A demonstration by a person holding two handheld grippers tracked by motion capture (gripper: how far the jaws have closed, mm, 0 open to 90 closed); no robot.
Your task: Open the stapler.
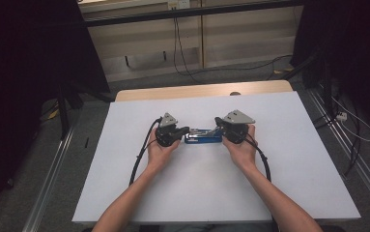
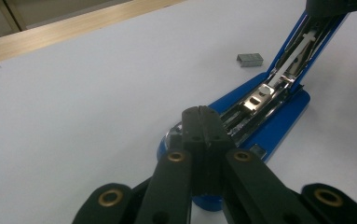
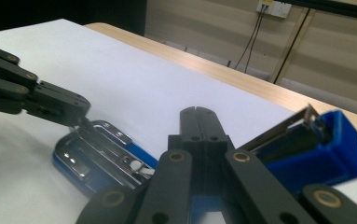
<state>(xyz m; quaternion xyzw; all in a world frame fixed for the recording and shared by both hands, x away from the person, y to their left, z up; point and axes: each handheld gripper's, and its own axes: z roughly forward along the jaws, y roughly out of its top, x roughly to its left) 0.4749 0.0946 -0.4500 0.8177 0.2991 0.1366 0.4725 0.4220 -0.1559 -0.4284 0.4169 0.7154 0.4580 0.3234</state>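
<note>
A blue stapler [image 1: 203, 137] lies swung open on the white table top [image 1: 206, 193], between my two grippers. My left gripper [image 2: 202, 114] is shut with nothing between its jaws, and its tips rest on the front end of the stapler's metal base [image 2: 264, 100]. In the right gripper view the left gripper [image 3: 50, 105] meets the stapler base [image 3: 97, 156] from the left. My right gripper [image 3: 198, 114] is shut too, with nothing held. It sits at the hinge end, beside the raised blue lid [image 3: 325, 149]. A small strip of staples [image 2: 250, 59] lies on the table behind the stapler.
The table's wooden far edge [image 1: 202, 91] runs behind the white top. Beyond it, cables [image 1: 182, 58] trail over the grey floor. Dark frames stand at both sides. A person's bare forearms [image 1: 129, 203] come in from the near edge.
</note>
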